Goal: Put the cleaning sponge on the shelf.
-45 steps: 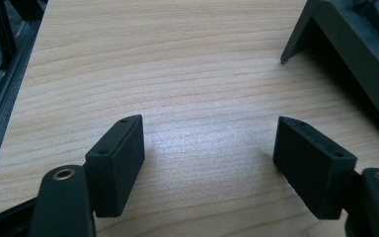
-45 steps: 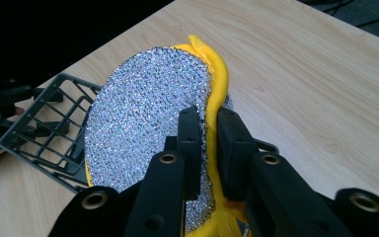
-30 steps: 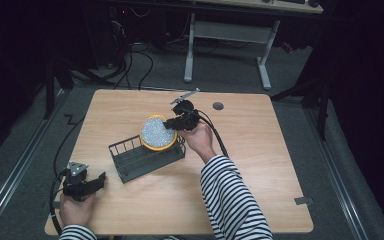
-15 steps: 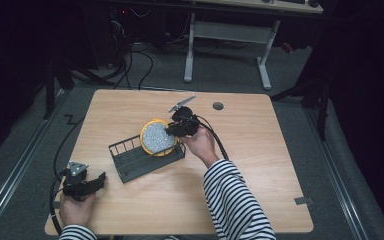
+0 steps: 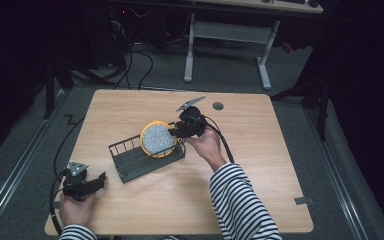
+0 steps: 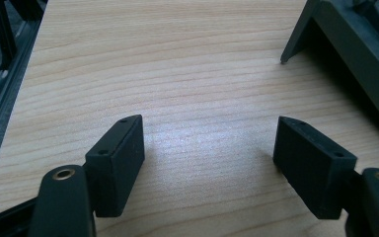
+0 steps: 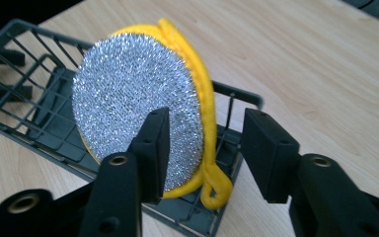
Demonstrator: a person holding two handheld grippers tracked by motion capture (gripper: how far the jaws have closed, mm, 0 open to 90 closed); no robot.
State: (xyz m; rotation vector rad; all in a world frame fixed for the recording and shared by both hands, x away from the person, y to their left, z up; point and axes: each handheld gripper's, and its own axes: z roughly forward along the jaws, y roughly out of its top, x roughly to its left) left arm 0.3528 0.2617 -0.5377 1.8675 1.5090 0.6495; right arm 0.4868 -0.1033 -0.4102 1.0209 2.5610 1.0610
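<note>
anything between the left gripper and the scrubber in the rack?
Yes. The left gripper sits open near the table's front left corner. The near wall of the dark wire rack stands between it and the scrubber, which the right gripper straddles with jaws open.

A silver scrubber (image 7: 133, 111) edged in yellow, dark grey basket (image 5: 130, 165), pale wood table (image 5: 260, 165), black-and-white striped sleeve (image 5: 240, 205).

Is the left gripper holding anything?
No, the left gripper has its jaws spread wide, with bare wooden table between them.
</note>
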